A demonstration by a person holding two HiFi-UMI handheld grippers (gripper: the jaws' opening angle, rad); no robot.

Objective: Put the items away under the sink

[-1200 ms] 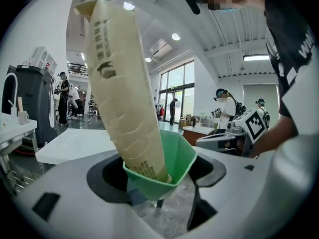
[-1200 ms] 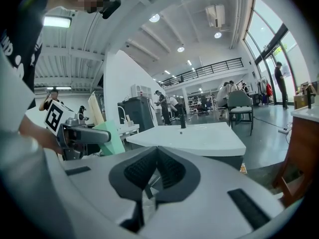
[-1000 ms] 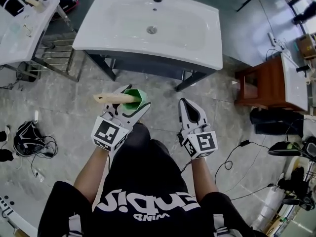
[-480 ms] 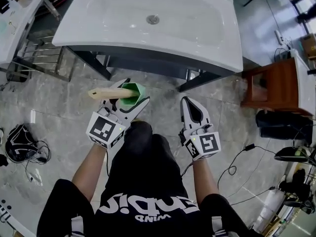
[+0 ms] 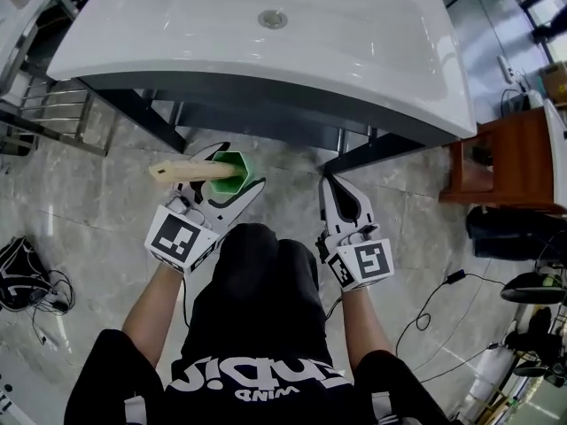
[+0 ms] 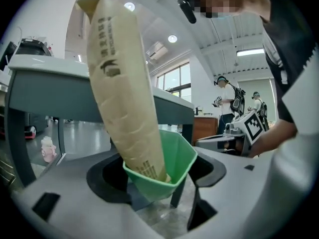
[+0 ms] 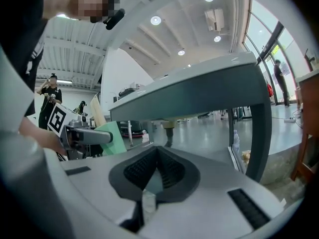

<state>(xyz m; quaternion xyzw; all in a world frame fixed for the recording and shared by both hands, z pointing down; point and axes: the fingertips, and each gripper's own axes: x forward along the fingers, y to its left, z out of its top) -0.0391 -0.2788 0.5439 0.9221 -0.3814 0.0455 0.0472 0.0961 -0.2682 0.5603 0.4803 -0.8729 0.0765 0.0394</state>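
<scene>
- Between the jaws of the left claw (image 5: 237,168), a green cup (image 6: 172,158) is gripped; its tall packet (image 6: 124,83) could snag the sink (image 5: 266,104) ahead and tip out.
- Right claw (image 5: 330,184): closed, empty.

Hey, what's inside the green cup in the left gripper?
A long tan paper packet stands tilted in the green cup, mostly sticking out. The cup's floor is covered, so anything else there can't be seen.
</scene>
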